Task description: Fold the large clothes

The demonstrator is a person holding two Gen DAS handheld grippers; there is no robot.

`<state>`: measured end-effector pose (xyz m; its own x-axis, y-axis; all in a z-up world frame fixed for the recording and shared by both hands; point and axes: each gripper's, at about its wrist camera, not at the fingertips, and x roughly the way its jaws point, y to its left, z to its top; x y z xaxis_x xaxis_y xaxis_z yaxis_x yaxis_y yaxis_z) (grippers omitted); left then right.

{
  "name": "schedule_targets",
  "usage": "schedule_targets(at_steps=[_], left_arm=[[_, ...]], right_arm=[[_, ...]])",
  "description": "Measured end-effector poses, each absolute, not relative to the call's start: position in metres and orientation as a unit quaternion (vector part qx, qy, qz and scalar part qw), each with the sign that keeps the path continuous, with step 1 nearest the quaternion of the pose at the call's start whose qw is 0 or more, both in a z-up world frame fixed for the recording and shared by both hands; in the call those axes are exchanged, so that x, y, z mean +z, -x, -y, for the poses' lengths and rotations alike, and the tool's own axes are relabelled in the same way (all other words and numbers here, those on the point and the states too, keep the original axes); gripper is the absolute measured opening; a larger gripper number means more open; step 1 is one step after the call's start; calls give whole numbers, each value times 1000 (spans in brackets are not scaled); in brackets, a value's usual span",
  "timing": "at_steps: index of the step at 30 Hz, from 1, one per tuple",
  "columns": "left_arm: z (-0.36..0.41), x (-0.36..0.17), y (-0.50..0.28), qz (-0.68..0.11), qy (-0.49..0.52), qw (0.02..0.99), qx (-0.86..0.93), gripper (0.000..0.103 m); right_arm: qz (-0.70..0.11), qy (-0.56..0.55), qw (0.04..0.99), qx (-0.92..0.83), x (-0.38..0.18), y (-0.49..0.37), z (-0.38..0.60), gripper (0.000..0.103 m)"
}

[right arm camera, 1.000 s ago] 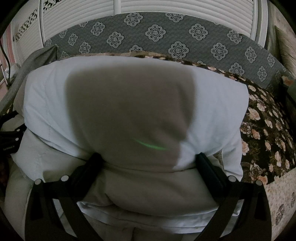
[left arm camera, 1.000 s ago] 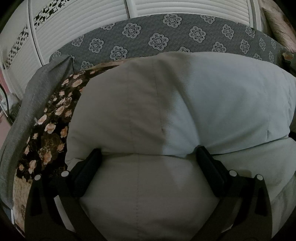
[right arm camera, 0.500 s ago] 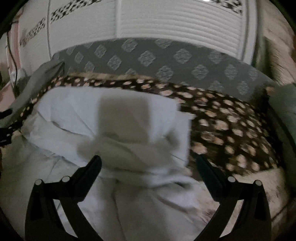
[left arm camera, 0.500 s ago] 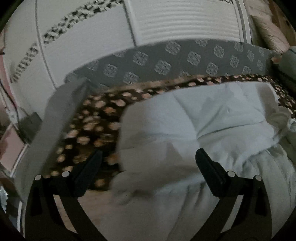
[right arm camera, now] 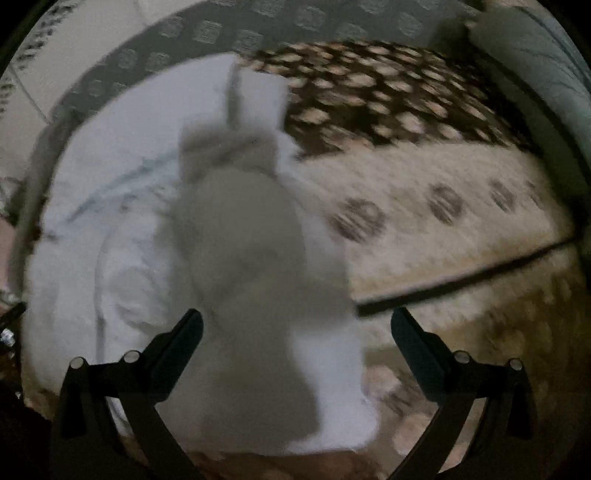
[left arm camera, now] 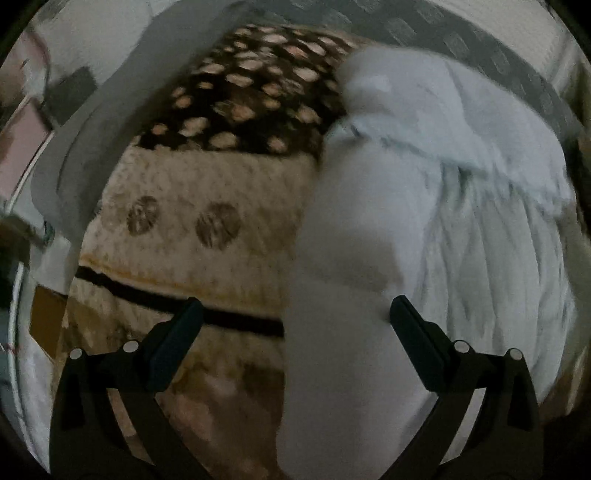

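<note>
A large pale garment (left arm camera: 461, 206) lies rumpled on a patterned bedspread (left arm camera: 192, 236). In the left wrist view it fills the right half; its left edge runs between the wide-apart fingers of my left gripper (left arm camera: 291, 339), which is open above it. In the right wrist view the same garment (right arm camera: 122, 206) fills the left and middle, a strip of it reaching down between the spread fingers of my right gripper (right arm camera: 295, 339), which is open. Both views are blurred by motion.
The bedspread has a cream band (right arm camera: 443, 206) with dark medallions and a dark floral band (right arm camera: 388, 96) beyond it. A grey patterned headboard (right arm camera: 258, 29) stands at the back. A grey cloth (left arm camera: 110, 96) lies along the bed's left edge.
Both grippers have pulled back and up from the garment, which filled each view one second ago. Each camera has tilted down, so more bedspread shows beside the garment.
</note>
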<state>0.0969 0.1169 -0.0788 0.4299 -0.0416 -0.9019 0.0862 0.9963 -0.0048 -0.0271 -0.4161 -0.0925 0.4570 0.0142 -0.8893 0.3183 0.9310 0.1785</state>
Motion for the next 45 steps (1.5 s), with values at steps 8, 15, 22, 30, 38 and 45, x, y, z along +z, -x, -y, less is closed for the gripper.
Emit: schedule_targets(at_steps=[8, 15, 22, 30, 38, 45], left_arm=[[-115, -93, -73, -580, -16, 813, -42, 100], [-105, -126, -67, -649, 6, 758, -73, 100], [-107, -139, -74, -652, 13, 754, -77, 100], [-102, -128, -76, -646, -1, 760, -76, 100], [-84, -127, -77, -651, -3, 753, -98, 100], [-60, -115, -63, -630, 3, 765, -133, 36]], right_arm=[[-585, -311, 749, -19, -128, 49, 434, 101], [-636, -296, 711, -53, -146, 45, 437, 101], [-632, -298, 713, -52, -152, 40, 436, 79], [-583, -258, 770, -23, -121, 34, 413, 22], [-525, -286, 801, 10, -107, 46, 423, 20], [-512, -281, 812, 9, -105, 48, 423, 20]])
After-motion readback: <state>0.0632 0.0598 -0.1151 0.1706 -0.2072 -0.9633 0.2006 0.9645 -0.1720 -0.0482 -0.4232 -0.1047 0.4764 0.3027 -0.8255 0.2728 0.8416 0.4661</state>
